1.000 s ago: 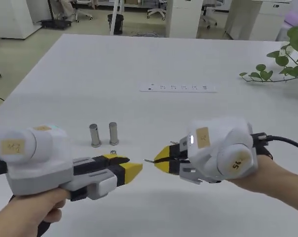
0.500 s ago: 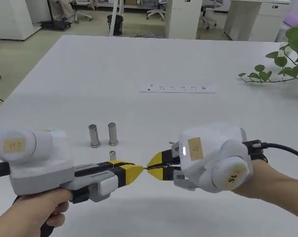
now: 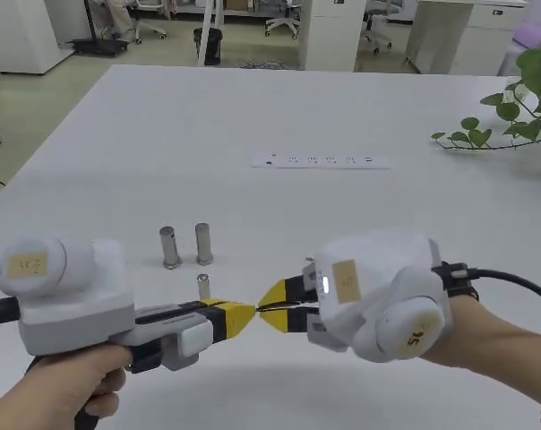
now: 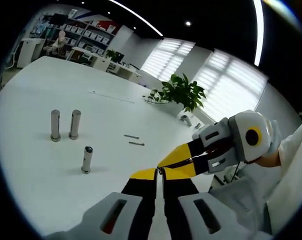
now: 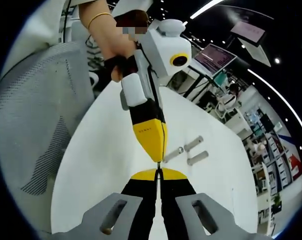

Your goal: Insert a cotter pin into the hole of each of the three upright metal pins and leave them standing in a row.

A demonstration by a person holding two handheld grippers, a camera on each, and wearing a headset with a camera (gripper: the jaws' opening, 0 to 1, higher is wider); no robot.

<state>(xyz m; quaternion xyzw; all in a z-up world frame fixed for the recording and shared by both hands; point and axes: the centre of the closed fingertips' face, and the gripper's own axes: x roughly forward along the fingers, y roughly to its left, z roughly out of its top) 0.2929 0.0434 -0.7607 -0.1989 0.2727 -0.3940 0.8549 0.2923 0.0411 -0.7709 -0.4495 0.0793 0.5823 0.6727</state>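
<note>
Straight ahead of the left gripper (image 3: 247,313) the right gripper (image 3: 265,306) blocks the way, tips meeting on a cotter pin (image 3: 257,309); a metal pin (image 3: 203,285) stands just left of its jaws, with bare table (image 3: 342,107) beyond

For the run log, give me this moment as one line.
left claw shut, tip facing right claw | right claw shut on cotter pin | three metal pins upright, one apart | spare cotter pins lying on table

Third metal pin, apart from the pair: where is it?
Head view, left of centre: the lone pin stands upright, nearer the person than the paired pins, just behind the left tongs.
</note>
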